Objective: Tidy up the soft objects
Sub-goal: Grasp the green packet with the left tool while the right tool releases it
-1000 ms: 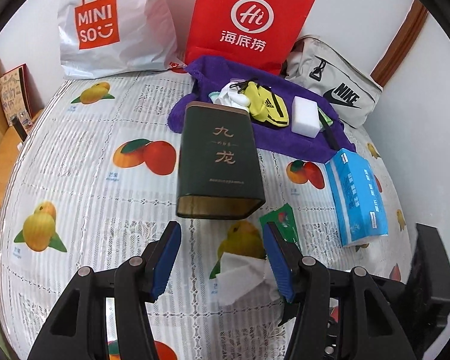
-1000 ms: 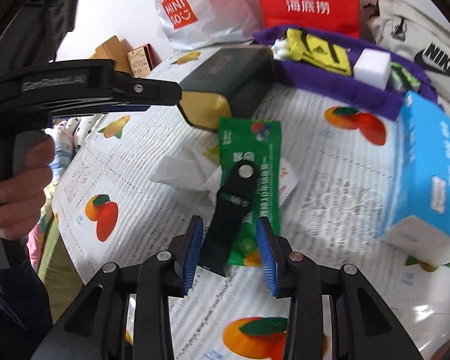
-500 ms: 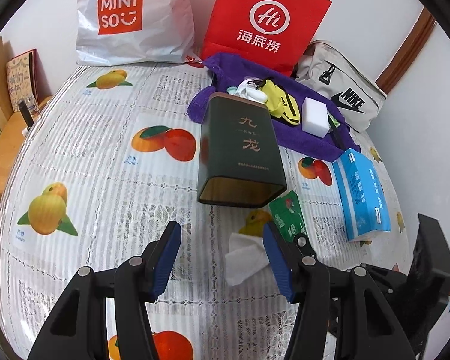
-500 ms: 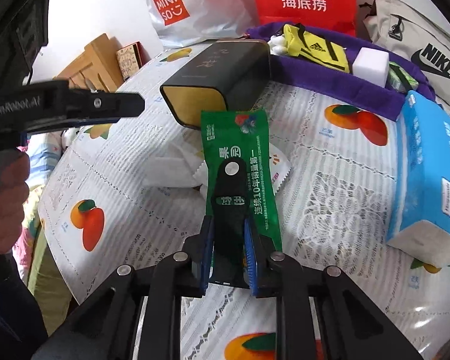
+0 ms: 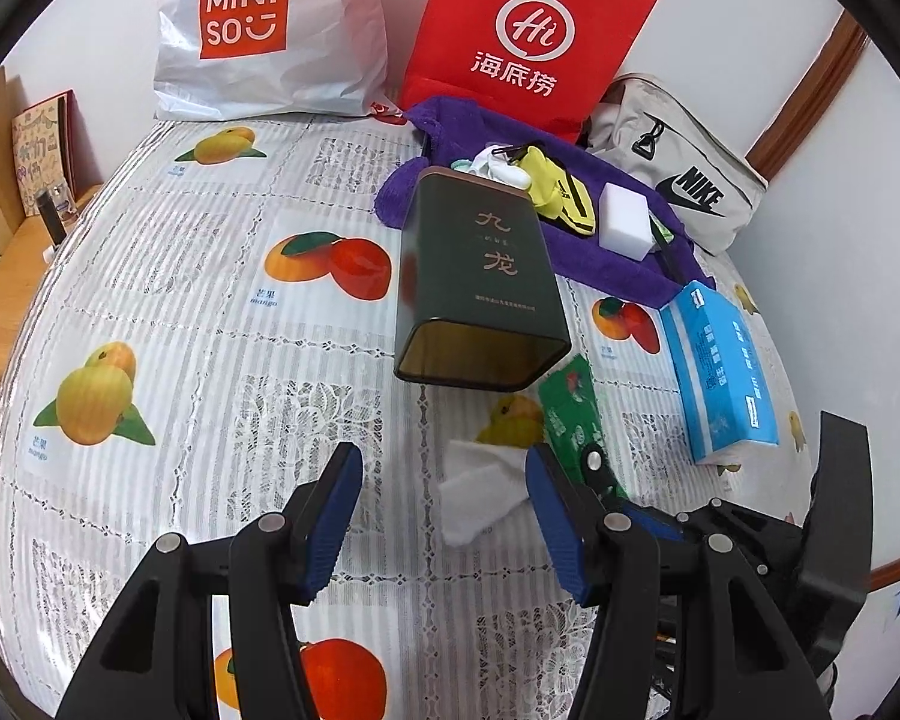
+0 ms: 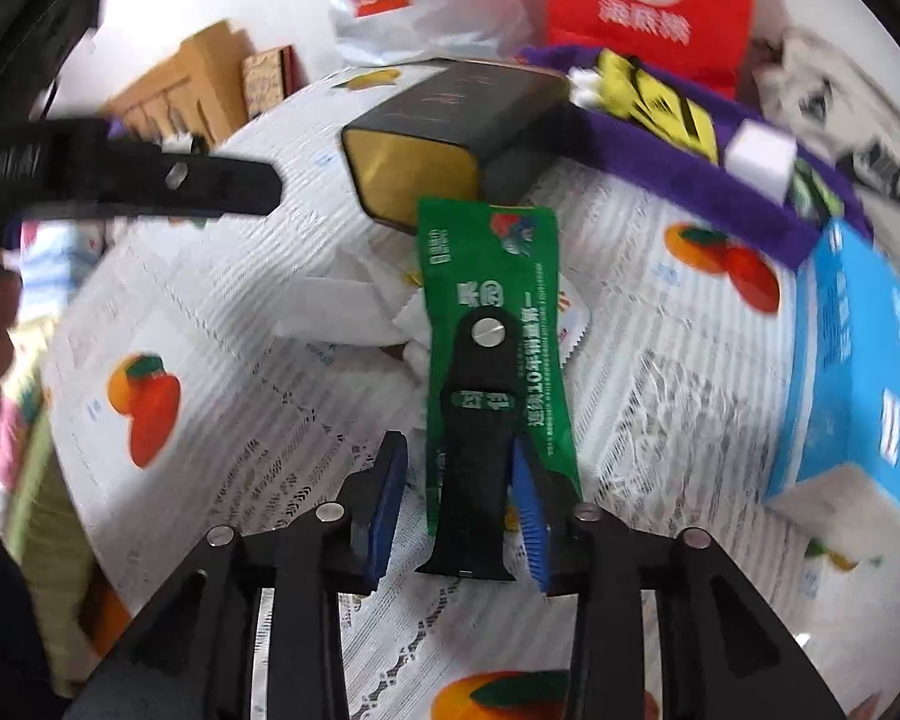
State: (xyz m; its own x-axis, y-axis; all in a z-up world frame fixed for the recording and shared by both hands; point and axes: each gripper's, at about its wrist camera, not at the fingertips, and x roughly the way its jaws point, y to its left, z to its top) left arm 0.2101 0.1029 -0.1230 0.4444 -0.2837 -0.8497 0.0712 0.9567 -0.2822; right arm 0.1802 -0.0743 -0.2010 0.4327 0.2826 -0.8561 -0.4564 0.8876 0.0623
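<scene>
A green snack packet lies on the fruit-print tablecloth with a black strap on top of it. My right gripper straddles the strap's near end. Its jaws are opening, and the left pad stands clear of the strap. The packet also shows in the left wrist view, just in front of a dark green tin lying on its side. My left gripper hovers open over the cloth with nothing between its pads. A crumpled white tissue lies just beyond its right finger.
A blue tissue pack lies to the right. A purple towel behind the tin carries a yellow pouch and a white sponge. A Miniso bag, a red bag and a Nike bag line the wall.
My right gripper's jaws closed on the black strap half a second ago and have now parted again. The left gripper drew back a little from the tin and kept the same opening.
</scene>
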